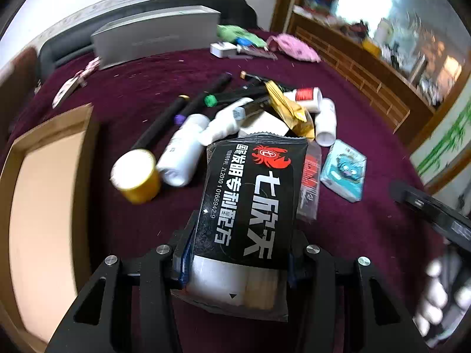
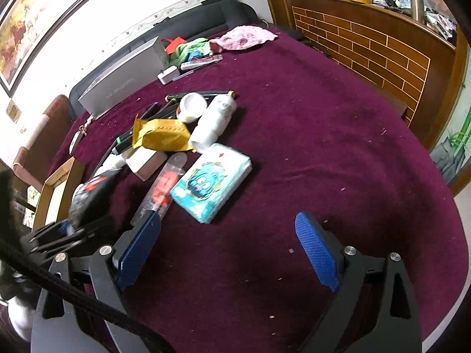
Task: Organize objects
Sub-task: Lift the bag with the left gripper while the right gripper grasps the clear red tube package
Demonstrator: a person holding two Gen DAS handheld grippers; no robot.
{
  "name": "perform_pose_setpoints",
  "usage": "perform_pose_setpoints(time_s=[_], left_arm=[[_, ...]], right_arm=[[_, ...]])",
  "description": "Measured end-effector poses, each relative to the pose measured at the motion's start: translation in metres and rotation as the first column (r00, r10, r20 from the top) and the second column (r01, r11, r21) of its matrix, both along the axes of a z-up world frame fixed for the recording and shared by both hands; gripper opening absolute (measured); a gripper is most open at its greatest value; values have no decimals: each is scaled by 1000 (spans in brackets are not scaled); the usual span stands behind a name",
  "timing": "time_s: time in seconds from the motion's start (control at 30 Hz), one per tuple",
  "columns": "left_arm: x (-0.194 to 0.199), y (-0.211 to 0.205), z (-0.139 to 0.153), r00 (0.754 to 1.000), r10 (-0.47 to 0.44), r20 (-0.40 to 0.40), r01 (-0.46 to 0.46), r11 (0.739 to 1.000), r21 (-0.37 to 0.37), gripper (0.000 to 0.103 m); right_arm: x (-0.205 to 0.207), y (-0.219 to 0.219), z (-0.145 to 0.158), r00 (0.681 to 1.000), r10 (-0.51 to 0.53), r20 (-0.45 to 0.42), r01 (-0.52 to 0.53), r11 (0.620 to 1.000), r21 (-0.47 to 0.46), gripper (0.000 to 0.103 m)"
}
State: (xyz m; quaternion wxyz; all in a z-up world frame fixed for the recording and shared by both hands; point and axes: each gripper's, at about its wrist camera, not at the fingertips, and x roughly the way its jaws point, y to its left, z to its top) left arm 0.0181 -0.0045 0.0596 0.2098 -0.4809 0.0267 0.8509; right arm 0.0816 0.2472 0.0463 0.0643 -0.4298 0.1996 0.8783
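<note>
Black red-crab packet (image 1: 250,203) clamped between left tongs (image 1: 235,261).

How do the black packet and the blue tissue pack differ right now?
The black packet is clamped in the left claw; the tissue pack lies free on the purple cloth. The packet is black with white lettering and a red crab logo; the pack is light blue with a cartoon face. The packet reaches over the pile's edge; the pack sits beside the pile. Both are soft, flat wrappers.
</note>
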Motion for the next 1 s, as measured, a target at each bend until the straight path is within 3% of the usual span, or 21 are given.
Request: perform_pose_setpoints(time_s=[0.23,0.47,0.63,0.7,0.87,1.0], left_arm=[[24,-38,17,996,78,-45,-76,995,60,42],[42,-58,22,991,107,-74,-101,992,82,42],[48,-79,22,989,127,-77,-118,987,107,42],[50,-85,21,988,137,-77,-128,985,114,42],[49,-97,15,985,162,-56,-153,979,136,42],[50,-103,12,984,169,-54,-159,976,150,42]], right_arm=[[-21,2,0,999,4,52,-2,999,-38,94],[-49,-43,9,989,147,19,-142,973,-181,88],[-86,-73,-8,978,154,140,-140,985,-104,63],[-93,-78,-16,973,127,190,-114,990,-78,62],[-102,-95,-17,972,91,216,-100,994,31,61],[-109,-100,-22,963,128,236,-136,991,16,57]])
